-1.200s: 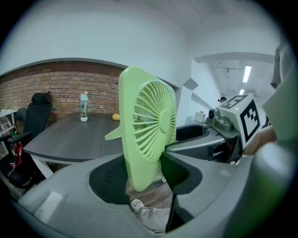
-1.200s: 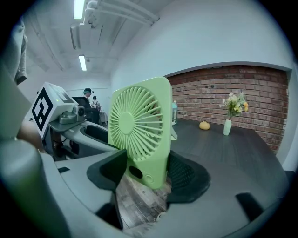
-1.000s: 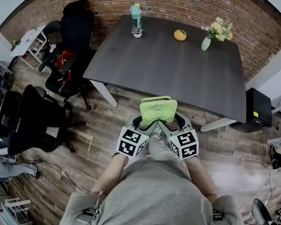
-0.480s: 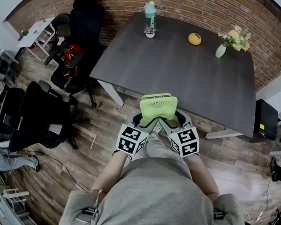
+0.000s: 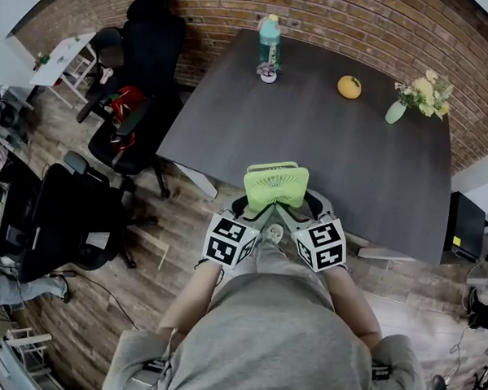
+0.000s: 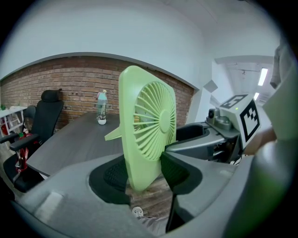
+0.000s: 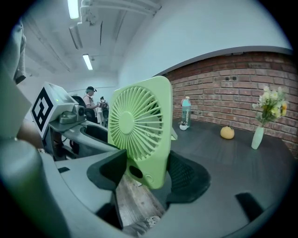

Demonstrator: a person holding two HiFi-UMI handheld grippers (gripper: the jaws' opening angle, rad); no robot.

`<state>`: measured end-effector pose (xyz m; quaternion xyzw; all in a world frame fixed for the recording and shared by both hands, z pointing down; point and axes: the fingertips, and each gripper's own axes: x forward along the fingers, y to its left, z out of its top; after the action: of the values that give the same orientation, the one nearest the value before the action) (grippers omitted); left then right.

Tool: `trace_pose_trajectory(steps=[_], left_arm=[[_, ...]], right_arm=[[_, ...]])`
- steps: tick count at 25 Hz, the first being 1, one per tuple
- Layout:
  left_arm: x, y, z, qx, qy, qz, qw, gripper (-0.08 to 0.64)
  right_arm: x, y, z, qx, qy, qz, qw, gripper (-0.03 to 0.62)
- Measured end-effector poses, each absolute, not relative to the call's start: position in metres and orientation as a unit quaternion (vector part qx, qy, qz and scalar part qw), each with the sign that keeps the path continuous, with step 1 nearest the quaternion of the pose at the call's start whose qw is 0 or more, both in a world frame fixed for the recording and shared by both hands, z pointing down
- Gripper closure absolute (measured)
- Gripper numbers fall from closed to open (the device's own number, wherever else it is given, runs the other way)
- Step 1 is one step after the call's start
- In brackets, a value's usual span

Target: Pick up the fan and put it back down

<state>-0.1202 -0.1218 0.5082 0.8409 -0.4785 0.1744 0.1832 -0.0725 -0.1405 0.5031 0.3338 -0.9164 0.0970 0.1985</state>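
Left tool (image 6: 145, 173) and right tool (image 7: 145, 173) each clamp a lower side edge of the green fan (image 5: 276, 186), jaws set wide with the pads pressed on its frame. They hold it upright and off the ground in front of the person carrying them. The fan hangs just at the near edge of the dark worktop (image 5: 322, 137), with wooden floor (image 5: 177, 234) showing beneath the jaws. The lift looks done; what appears to remain is setting the fan down and letting go. A broad bare stretch of worktop lies ahead. The only things on it stand along the far side by the brick wall: a bottle (image 5: 269, 39), a small pot (image 5: 268, 74) at its foot, an orange fruit (image 5: 349, 87) and a vase of flowers (image 5: 418, 98), all well apart from the fan. Black office chairs (image 5: 138, 114) crowd the floor off to the left, clear of both tools.
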Motion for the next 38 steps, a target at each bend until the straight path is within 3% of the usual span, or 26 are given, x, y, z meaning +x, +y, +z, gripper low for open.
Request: trace_pose_trajectory(steps=[20, 38], left_arm=[[-0.157, -0.287, 0.536, 0.829, -0.476, 0.19, 0.222, 0.356], [-0.176, -0.367, 0.588, 0.819, -0.462, 0.21, 0.268, 0.356]], right_arm=[[-0.11, -0.307, 0.531, 0.324, -0.91, 0.129, 0.225, 0.314], [-0.128, -0.387, 0.586, 0.317, -0.898, 0.177, 0.25, 0.314]])
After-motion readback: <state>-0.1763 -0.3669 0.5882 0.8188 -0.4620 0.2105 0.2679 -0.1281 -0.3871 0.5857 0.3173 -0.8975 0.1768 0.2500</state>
